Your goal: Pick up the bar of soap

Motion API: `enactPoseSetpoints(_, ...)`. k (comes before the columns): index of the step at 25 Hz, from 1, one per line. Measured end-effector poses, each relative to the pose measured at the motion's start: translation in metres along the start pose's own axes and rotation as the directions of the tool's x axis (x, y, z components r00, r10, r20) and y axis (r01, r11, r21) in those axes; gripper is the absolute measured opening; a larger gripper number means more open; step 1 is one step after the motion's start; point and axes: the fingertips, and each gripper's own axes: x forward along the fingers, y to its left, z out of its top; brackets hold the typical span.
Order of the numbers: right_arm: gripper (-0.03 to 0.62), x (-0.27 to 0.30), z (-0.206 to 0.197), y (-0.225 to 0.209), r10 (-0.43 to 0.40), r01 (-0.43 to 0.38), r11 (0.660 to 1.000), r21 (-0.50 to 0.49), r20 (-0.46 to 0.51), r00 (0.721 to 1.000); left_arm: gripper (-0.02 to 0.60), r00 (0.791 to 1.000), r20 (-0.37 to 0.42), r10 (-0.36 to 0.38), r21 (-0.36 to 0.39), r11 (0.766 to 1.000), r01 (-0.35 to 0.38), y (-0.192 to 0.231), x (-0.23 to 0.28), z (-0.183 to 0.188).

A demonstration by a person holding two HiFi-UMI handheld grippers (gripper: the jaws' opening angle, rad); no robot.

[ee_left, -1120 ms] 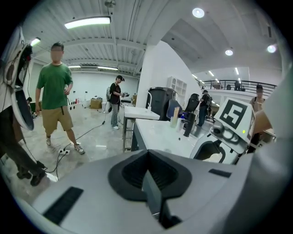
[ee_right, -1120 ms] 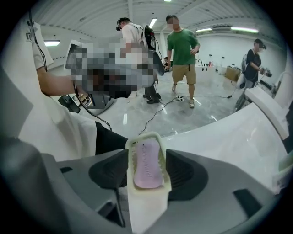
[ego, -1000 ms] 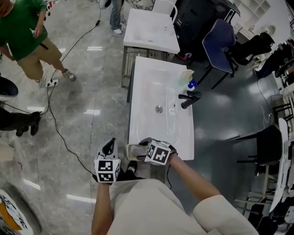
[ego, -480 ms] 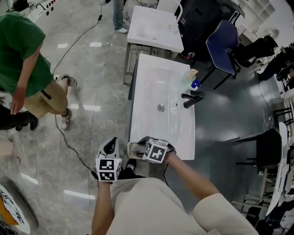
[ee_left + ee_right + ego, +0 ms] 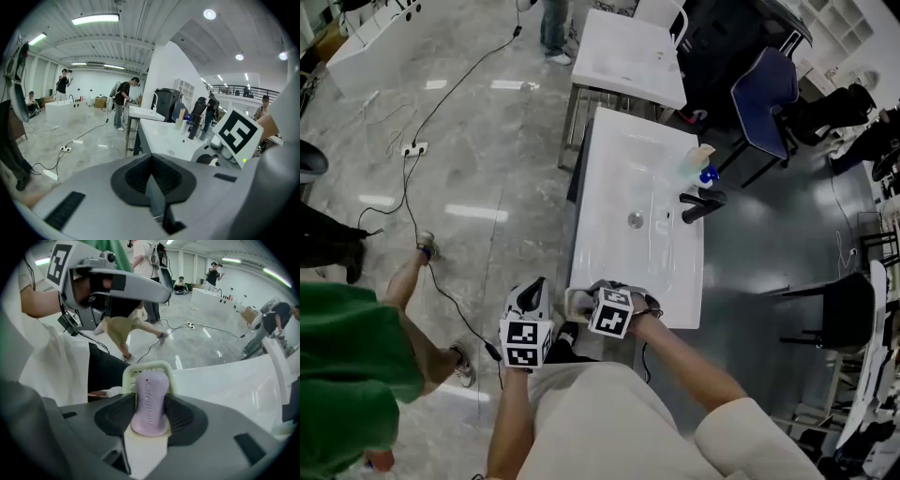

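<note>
The soap lies in a pale dish at the near left corner of the white table, right by the person's body. It is a lilac oval bar, lying flat with its lettered face up.

The right tool points steeply down over it. Its jaws have just been closing with the soap between them, and the dark pads now look to be pressing on its two long sides. The bar has not left the dish. The left tool hangs off the table's edge, jaws pressed together on nothing.

I would expect the bar to be light and hard, but rounded all over and slick (more so if the dish is damp). A pinch near either rounded end would likely squirt it out. The best hold is the one being taken: across the narrow width, at the middle of its length, where the sides run closest to parallel. Firm pressure should do; a hard squeeze could mark it. The dish is light too and might lift with the bar if the soap sticks to it.

In the right gripper view the long axis runs straight away from the camera, parallel to the pad faces, as does the lettering. The far end points toward the table's near edge.
</note>
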Motion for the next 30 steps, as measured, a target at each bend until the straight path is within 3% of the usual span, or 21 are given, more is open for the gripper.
enactPoseSetpoints(9, 0.196, 0.007, 0.0, 0.0, -0.021, 0.012, 0.998, -0.058, -0.151, 0.988, 0.006, 1.0, -0.005, -0.014, 0.006, 1.0, 0.014, -0.009, 0.001, -0.006)
enactPoseSetpoints(18, 0.195, 0.006, 0.0, 0.0, -0.017, 0.007, 0.998, -0.065, -0.141, 0.99, 0.005, 1.0, -0.022, -0.018, 0.024, 1.0, 0.019, -0.01, -0.001, -0.008)
enactPoseSetpoints(23, 0.195, 0.007, 0.0, 0.002, -0.016, 0.007, 0.998, -0.063, -0.144, 0.989, 0.005, 0.999, -0.021, -0.028, -0.02, 0.999, 0.028, -0.007, -0.005, -0.012)
enactPoseSetpoints(30, 0.195, 0.008, 0.0, -0.001, -0.021, 0.011, 0.998, -0.067, -0.152, 0.988, 0.005, 0.999, -0.021, -0.027, -0.015, 1.0, 0.027, -0.002, -0.006, -0.014)
